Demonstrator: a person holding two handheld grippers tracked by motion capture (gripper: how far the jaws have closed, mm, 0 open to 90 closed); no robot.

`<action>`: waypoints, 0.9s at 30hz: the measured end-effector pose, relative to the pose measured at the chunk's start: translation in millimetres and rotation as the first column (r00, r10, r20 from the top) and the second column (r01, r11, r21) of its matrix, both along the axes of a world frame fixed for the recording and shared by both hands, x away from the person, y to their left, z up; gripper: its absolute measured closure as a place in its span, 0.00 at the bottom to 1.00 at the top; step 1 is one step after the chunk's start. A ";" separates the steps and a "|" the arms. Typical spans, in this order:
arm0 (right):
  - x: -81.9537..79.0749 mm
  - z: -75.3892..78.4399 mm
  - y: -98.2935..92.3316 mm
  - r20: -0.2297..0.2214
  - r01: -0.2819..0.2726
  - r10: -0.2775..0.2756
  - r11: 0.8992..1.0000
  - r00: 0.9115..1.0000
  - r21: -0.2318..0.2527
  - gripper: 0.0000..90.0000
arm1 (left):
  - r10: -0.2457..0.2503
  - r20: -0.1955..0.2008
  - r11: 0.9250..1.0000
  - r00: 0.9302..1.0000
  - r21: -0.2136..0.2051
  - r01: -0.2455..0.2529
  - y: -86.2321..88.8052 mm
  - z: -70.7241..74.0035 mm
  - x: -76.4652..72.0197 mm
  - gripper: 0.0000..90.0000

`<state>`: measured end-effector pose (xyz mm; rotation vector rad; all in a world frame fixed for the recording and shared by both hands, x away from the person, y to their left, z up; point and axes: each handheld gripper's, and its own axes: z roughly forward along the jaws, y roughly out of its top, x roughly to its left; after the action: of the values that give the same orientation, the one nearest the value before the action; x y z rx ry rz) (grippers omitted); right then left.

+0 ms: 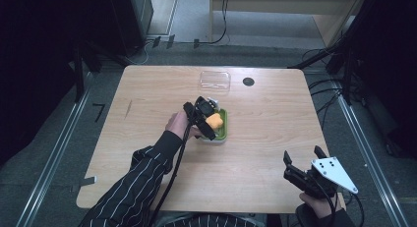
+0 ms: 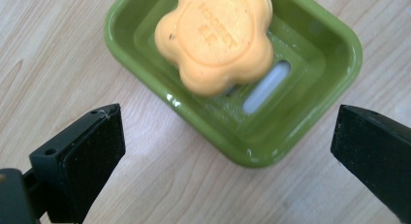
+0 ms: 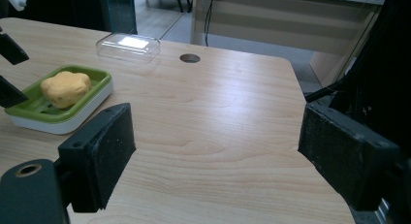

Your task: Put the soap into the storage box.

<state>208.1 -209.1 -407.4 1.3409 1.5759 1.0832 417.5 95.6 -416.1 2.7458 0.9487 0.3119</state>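
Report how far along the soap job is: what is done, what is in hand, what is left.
Done: the orange soap lies in the green soap dish. In hand: nothing; the left gripper hangs open above the dish, and the right gripper is open near the table's edge. Probably left: putting the clear lid, lying apart on the table, on the dish.

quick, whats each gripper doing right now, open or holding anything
Left gripper: open, holding nothing, above the orange soap in the green soap dish.
Right gripper: open, holding nothing, over the table.
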 end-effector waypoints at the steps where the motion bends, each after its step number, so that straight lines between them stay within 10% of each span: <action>1: 0.0 0.0 0.1 0.000 -0.001 0.001 1.000 1.000 0.001 0.15 | 0.001 0.000 1.000 1.000 0.002 -0.001 1.5 1.4 -1.7 0.00; 27: -0.2 0.1 0.5 0.001 -0.005 0.005 1.000 1.000 -0.001 0.15 | -0.008 -0.050 0.998 0.999 0.055 0.010 47.9 0.8 -56.5 0.00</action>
<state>208.0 -208.6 -407.3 1.3362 1.5800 1.0854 361.0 143.5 -415.3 2.8191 0.9535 0.2733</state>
